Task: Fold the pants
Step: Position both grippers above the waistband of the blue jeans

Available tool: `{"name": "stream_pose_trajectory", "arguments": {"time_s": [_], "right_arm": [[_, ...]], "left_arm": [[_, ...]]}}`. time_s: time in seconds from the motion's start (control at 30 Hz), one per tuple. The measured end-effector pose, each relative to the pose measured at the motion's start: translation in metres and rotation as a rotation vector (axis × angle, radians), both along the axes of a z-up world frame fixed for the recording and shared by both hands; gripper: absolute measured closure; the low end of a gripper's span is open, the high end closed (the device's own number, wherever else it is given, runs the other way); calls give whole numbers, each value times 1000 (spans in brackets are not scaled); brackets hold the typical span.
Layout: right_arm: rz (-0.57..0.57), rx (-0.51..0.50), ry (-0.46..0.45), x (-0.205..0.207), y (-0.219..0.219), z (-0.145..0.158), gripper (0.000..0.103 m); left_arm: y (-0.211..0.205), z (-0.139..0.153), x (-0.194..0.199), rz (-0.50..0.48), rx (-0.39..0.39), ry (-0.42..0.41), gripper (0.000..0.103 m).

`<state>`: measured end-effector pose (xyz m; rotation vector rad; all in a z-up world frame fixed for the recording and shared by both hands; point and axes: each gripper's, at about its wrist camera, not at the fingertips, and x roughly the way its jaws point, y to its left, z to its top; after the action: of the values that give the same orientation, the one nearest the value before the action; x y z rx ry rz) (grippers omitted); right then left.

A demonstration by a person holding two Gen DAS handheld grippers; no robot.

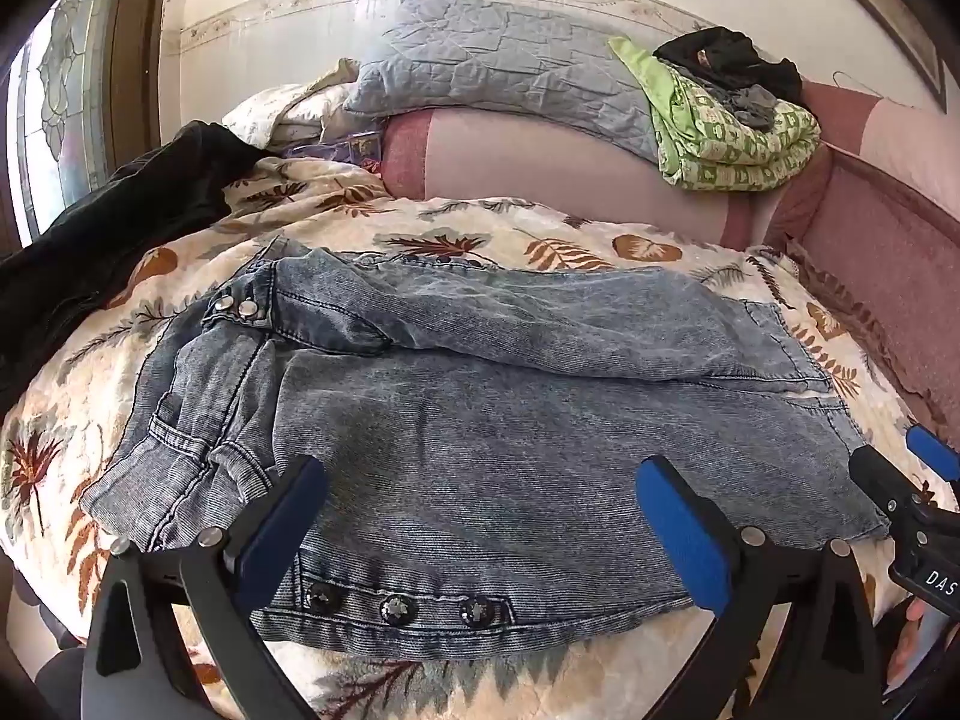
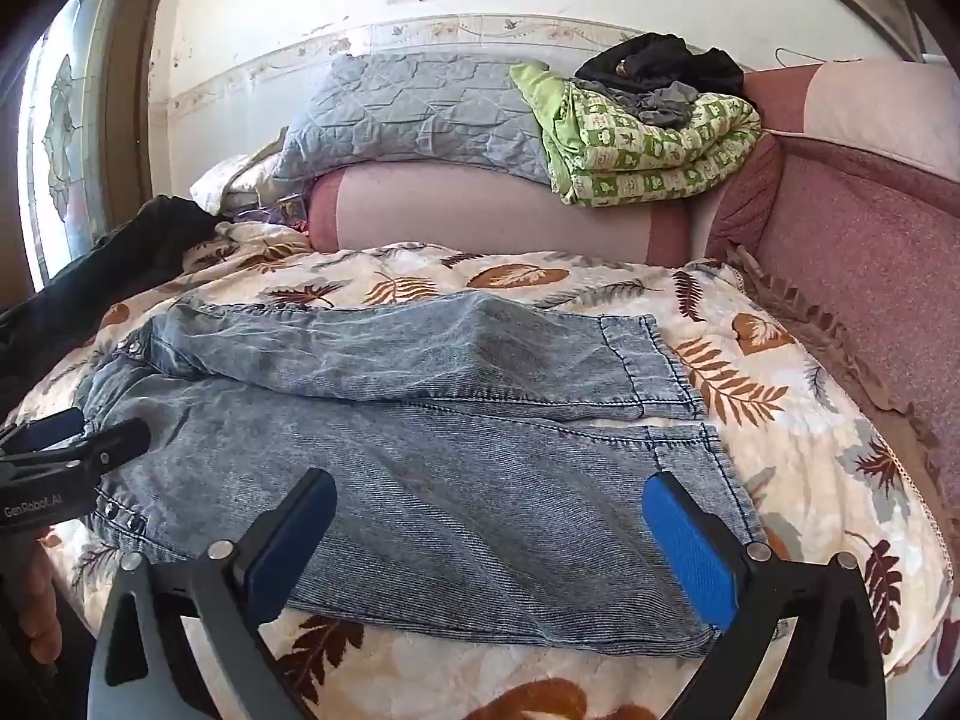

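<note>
Both grippers are the same build: the left gripper (image 1: 480,522) and right gripper (image 2: 489,540) have black plastic arms, bright blue textured pads (image 2: 690,546) and shiny silver pivot screws (image 1: 211,536). White "GenRobot.AI" lettering at 9 o'clock, "DAS" at 4 o'clock.

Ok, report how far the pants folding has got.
Done: the jeans lie spread on the leaf-print blanket, legs side by side, unfolded. In hand: nothing; left claw and right claw hang open above the near leg. Left: every fold.
</note>
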<state>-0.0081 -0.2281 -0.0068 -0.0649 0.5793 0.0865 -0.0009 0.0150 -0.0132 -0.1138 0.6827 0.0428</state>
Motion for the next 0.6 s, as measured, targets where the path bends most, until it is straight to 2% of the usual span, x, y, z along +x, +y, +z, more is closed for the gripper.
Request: {"name": "stream_pose_trajectory", "arguments": {"time_s": [0.07,0.13,0.6], "right_arm": [[-1,-10,-25,-1,0,0,0],[-2,3,4,-1,0,0,0],[-4,5,3,-1,0,1,0]], "left_arm": [[0,-1,-1,2,7,-5,0],[0,-1,-1,-1,10,-8,0],[-1,-2,-3,-2,17,-10,0]]}}
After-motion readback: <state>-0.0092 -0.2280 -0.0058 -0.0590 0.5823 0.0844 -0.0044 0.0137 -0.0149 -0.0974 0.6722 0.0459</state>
